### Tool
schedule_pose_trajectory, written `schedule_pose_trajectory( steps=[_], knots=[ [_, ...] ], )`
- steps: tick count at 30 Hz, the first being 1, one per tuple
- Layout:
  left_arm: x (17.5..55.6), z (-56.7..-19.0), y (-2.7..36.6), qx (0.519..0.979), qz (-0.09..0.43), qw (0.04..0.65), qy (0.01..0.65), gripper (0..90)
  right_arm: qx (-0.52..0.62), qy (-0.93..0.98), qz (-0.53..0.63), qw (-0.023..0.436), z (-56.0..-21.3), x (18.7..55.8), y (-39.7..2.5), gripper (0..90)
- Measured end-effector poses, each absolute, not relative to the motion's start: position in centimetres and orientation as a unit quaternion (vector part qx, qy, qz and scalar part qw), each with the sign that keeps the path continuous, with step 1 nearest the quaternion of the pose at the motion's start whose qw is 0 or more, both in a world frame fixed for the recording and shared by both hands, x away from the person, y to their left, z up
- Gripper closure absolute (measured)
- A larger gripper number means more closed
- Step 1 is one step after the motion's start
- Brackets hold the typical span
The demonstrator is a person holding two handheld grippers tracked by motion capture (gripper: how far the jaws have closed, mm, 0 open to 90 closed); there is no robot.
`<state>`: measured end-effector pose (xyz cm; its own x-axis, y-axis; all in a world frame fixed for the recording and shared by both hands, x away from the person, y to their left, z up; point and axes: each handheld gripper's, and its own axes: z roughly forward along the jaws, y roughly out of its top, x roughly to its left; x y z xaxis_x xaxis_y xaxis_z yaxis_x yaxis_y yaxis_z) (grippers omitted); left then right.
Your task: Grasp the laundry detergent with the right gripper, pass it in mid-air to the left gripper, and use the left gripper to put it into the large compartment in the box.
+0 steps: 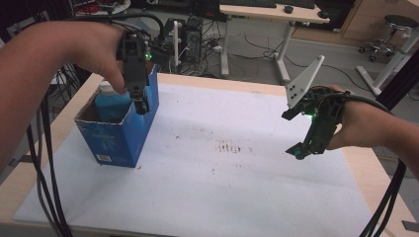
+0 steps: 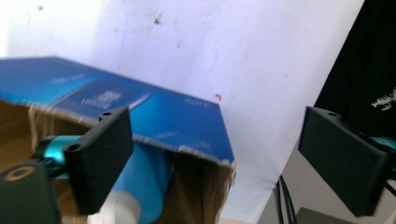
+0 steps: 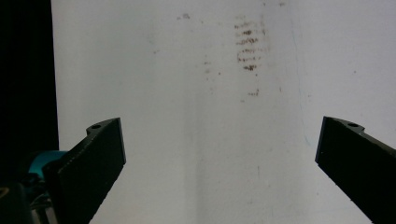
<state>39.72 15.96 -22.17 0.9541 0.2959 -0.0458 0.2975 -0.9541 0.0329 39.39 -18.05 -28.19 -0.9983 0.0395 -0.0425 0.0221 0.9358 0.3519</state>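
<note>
Left tool above a blue box holding a bottle

At the left of the high view, the left tool (image 1: 140, 98) hangs over the open top of a blue cardboard box (image 1: 121, 136) standing on the white-covered bench (image 1: 222, 187). A blue bottle (image 1: 111, 104) stands inside, just beside the tool. Its jaws are spread wide, gripping nothing. The right tool (image 1: 299, 148), at the right, is wide open and empty, well apart.

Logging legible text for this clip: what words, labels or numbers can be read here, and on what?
No text can be read.
Blue cardboard box, white label low on its front: too small to read.
Same box's blue side panel in the left gripper view, pale printed block: blurred.
Blue bottle inside the box: no readable print.
</note>
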Motion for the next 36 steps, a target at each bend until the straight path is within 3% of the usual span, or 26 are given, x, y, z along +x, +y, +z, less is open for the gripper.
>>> schedule_pose_trajectory(
  steps=[10,36],
  knots=[
    [39.9,-24.3,13.9,0.993,-0.027,0.008,0.116,1.6,0.023,0.991,0.129,0.022,-27.7,40.0,-18.9,0.8],
    [40.7,-26.3,10.5,0.997,-0.022,0.008,0.079,1.6,-0.009,0.997,0.074,0.024,-28.1,40.5,-18.4,0.9]
  ],
)
